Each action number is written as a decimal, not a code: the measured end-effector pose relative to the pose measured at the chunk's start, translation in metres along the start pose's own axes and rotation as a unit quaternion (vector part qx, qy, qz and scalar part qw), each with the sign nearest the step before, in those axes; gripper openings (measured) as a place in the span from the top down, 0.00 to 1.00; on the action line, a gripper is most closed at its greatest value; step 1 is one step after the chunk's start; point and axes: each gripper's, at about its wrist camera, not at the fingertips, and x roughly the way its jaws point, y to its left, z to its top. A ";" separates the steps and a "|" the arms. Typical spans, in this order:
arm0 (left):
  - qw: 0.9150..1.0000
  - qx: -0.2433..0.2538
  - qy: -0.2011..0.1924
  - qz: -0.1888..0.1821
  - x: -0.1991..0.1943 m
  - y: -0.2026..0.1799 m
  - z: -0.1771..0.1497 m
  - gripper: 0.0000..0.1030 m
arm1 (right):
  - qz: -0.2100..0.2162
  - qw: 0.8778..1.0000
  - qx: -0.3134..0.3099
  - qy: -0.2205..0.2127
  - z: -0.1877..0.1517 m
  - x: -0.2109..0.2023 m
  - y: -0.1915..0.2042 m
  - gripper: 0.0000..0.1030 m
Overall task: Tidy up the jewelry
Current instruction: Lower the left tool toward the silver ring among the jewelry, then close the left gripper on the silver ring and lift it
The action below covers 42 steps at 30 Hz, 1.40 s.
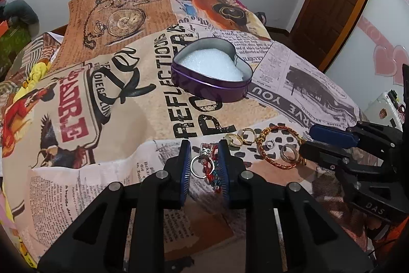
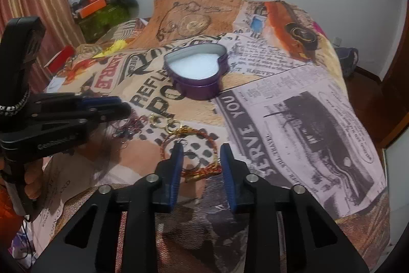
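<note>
Jewelry: two gold rings [image 1: 241, 138], one braided bangle [image 1: 277, 147]

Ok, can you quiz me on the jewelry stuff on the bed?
1. True or false: the heart tin has its lid on.
2. What lies between the left claw fingers? A) red beaded bracelet B) spoon C) key
3. Fill in: the padding inside the tin is ____.
Key: 1 false; 2 A; 3 white.
</note>
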 end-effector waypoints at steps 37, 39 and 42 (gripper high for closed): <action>1.000 -0.007 0.001 -0.019 -0.001 0.006 0.002 0.90 | 0.013 0.999 -0.024 0.047 -0.001 0.027 0.010 0.82; 1.000 0.001 0.000 -0.019 0.000 0.002 0.003 0.86 | 0.013 0.998 -0.024 0.048 -0.001 0.027 0.010 0.81; 1.000 0.009 0.006 -0.015 0.006 -0.003 0.005 0.86 | 0.018 0.998 -0.022 0.052 0.000 0.030 0.008 0.81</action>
